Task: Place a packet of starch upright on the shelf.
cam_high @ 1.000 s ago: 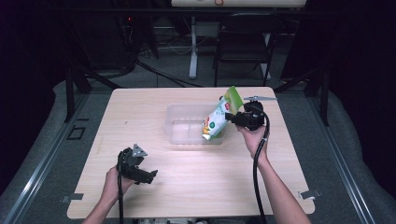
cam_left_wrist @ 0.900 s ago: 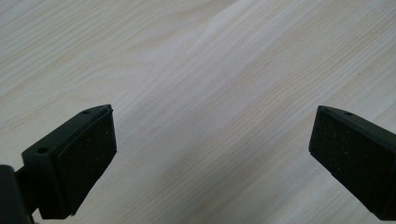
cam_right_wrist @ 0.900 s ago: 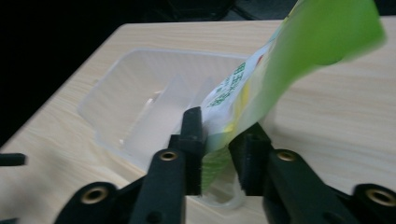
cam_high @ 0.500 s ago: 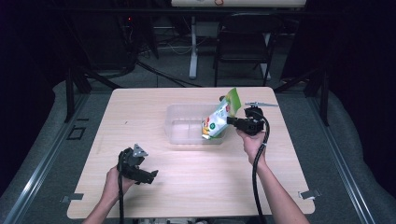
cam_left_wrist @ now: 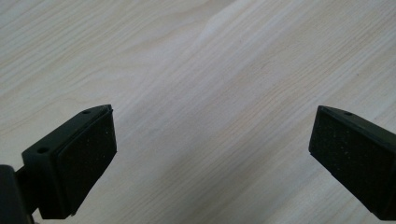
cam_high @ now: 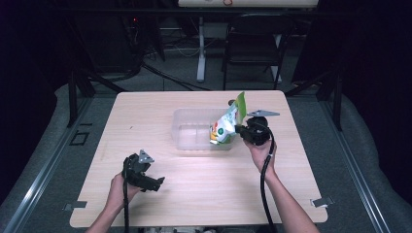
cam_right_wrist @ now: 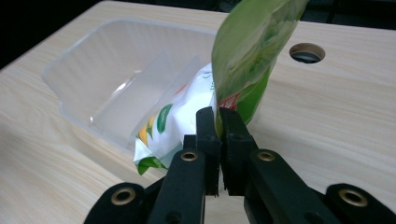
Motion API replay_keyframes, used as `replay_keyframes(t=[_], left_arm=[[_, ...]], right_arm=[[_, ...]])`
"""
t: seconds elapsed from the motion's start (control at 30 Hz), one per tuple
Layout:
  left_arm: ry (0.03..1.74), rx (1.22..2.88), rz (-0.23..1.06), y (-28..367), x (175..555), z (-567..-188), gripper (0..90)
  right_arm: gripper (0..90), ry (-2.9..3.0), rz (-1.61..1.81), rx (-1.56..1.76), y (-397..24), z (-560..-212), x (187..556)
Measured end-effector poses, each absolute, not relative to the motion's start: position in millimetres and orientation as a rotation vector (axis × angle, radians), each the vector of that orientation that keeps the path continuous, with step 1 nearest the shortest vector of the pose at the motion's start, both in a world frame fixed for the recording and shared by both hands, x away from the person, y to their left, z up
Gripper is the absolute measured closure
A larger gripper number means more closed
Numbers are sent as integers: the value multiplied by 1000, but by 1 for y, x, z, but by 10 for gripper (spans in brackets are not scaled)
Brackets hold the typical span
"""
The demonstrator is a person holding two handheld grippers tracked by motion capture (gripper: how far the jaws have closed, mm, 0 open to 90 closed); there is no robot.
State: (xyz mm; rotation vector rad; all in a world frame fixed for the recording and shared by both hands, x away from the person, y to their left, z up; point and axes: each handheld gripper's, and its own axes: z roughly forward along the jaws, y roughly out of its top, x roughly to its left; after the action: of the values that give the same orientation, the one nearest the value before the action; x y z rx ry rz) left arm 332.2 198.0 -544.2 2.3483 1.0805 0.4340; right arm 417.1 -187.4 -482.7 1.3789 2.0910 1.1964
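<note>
We log the left tongs (cam_high: pixel 154 182) low over the near-left of the pale wood bench (cam_high: pixel 145 116), jaws spread wide, nothing between them. At centre sits a clear plastic tub (cam_high: pixel 187 128). A green-and-white snack bag (cam_high: pixel 227 124) leans over the tub's right rim, lower end inside. The right tongs (cam_right_wrist: pixel 218 119) are pinched tight on the bag's edge.
</note>
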Motion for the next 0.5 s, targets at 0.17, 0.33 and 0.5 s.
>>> replay_keyframes(t=[0.17, 0.33, 0.5], left_arm=[[1078, 2349, 439, 197, 332, -544, 8], [1083, 2348, 440, 199, 332, -544, 8], [1083, 2346, 443, 199, 332, -544, 8]], right_arm=[[876, 2110, 1126, 1337, -181, -488, 416], [819, 2105, 1170, 1338, -186, -484, 416], [589, 2090, 1246, 1358, -194, -476, 416]])
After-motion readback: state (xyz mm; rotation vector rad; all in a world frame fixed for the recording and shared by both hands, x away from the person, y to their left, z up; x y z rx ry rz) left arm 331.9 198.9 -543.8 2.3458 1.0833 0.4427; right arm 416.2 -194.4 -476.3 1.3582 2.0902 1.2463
